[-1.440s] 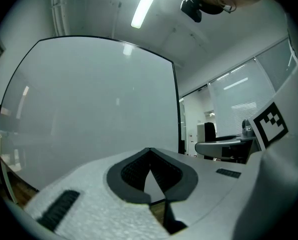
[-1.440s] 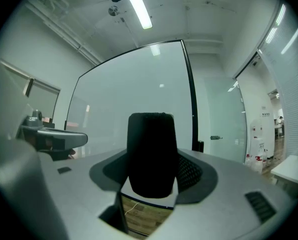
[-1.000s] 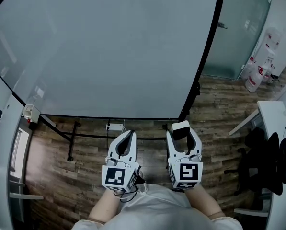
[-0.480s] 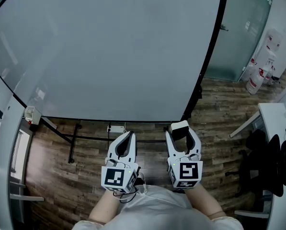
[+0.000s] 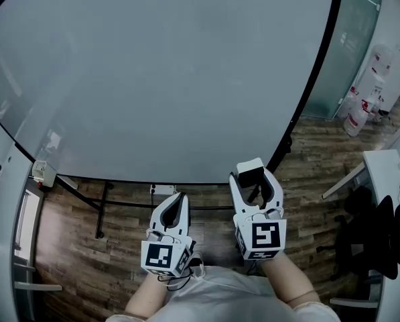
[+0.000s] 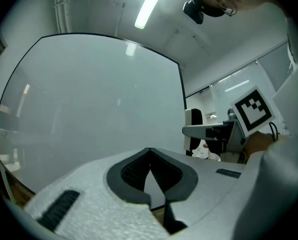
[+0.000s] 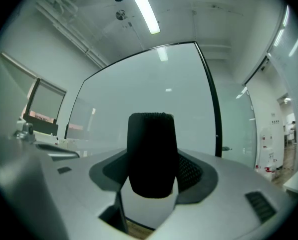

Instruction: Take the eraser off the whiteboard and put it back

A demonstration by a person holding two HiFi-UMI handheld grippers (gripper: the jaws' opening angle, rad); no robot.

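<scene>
The whiteboard point(image 5: 159, 72) fills the upper head view, blank, with a black frame. My right gripper point(image 5: 252, 174) is shut on the eraser point(image 5: 251, 174), a block with a white back and black felt, held level just short of the board's lower right part. In the right gripper view the eraser point(image 7: 151, 154) stands upright between the jaws of that gripper point(image 7: 151, 160), its dark felt face toward the camera. My left gripper point(image 5: 177, 198) is shut and empty, lower and to the left. The left gripper view shows its tips point(image 6: 149, 152) together, with the eraser point(image 6: 193, 118) at the right.
The board's stand legs point(image 5: 102, 206) and a white power strip point(image 5: 162, 190) are on the wooden floor below. A glass door point(image 5: 350, 39), water jugs point(image 5: 360, 106), a white desk point(image 5: 390, 180) and a black chair point(image 5: 380, 230) lie to the right.
My right gripper has risen and moved toward the board with the eraser in it. My left gripper has slipped a little lower in the picture. The board's right edge sits further right.
</scene>
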